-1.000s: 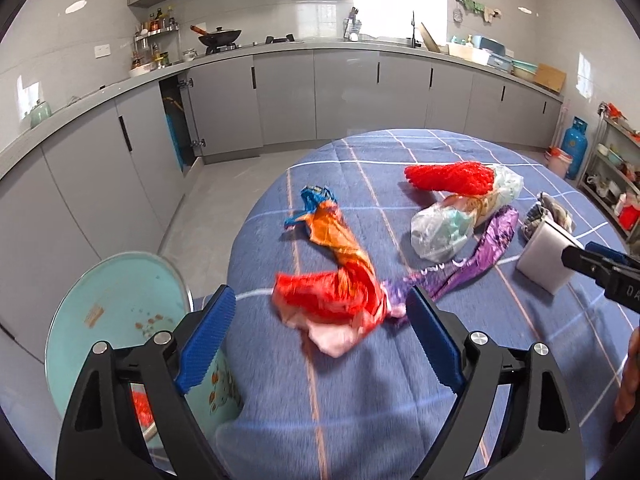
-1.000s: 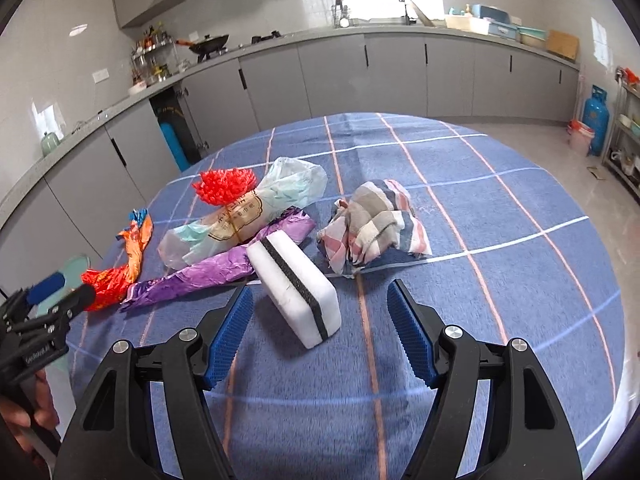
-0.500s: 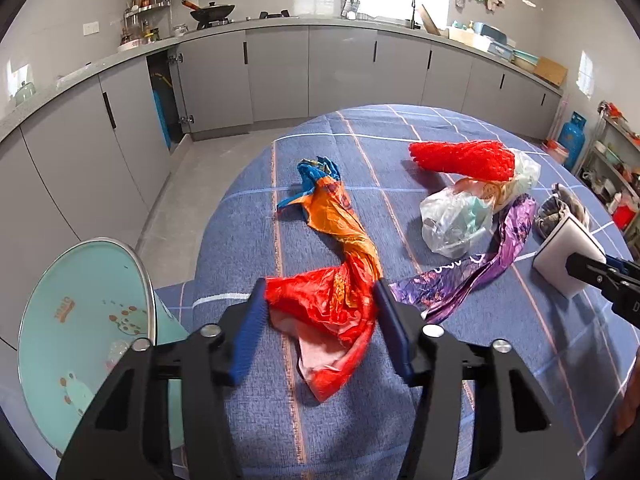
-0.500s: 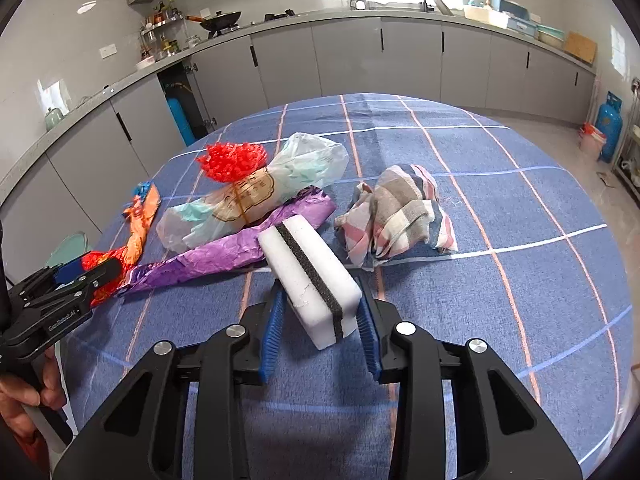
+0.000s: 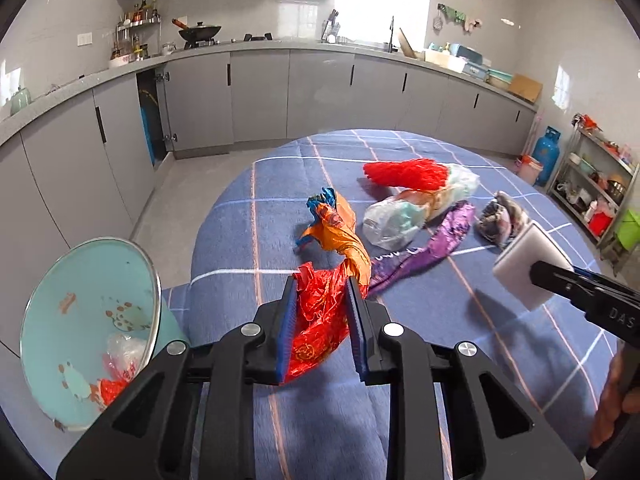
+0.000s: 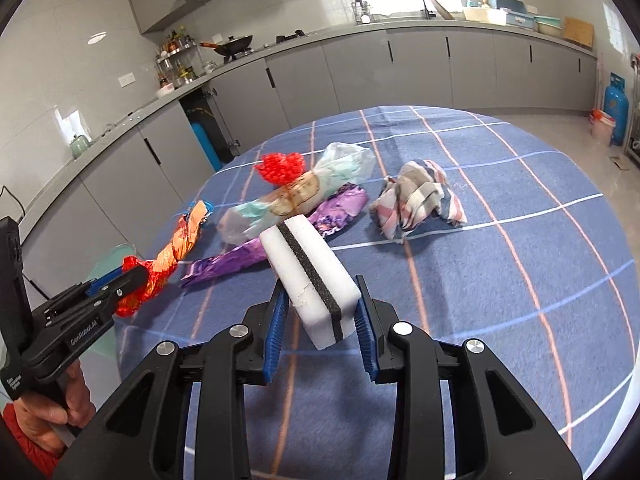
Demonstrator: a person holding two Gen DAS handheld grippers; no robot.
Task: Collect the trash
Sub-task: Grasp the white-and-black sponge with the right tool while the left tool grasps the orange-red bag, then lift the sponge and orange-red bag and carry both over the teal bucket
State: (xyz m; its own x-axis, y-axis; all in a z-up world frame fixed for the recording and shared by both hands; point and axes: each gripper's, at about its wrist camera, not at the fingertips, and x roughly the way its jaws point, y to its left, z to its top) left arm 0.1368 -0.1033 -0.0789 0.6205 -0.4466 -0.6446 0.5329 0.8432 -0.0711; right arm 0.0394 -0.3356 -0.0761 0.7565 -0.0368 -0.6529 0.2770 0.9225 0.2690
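1. Grip is already made on both sides: the left gripper [image 5: 321, 304] has just been closing and is now clamped on the red end of the red-and-orange wrapper [image 5: 320, 308], while the right gripper [image 6: 320, 316] has just been closing on the white sponge block [image 6: 310, 280], whose near end is pinched between the blue pads.
2. Location of the trash is noted first: the wrapper's orange length lies twisted across the blue checked tablecloth [image 5: 400, 400], its middle touching the purple wrapper [image 5: 420, 252]; the clear plastic bag [image 5: 400, 216] and red mesh [image 5: 404, 172] lie beyond.
3. The wrapper is best lifted slowly, so that the trailing orange and blue tail is peeled clear of the purple wrapper rather than dragging it along.
4. The pale green bin [image 5: 88, 328], just off the table's edge on the left and already holding scraps, is judged the likely target; the whole tail should be carried over its rim before the jaws are released.
5. The sponge is held by one end only, so it should be kept level to avoid a slip.
6. The striped cloth [image 6: 416, 200] is probably not trash and is better left untouched.
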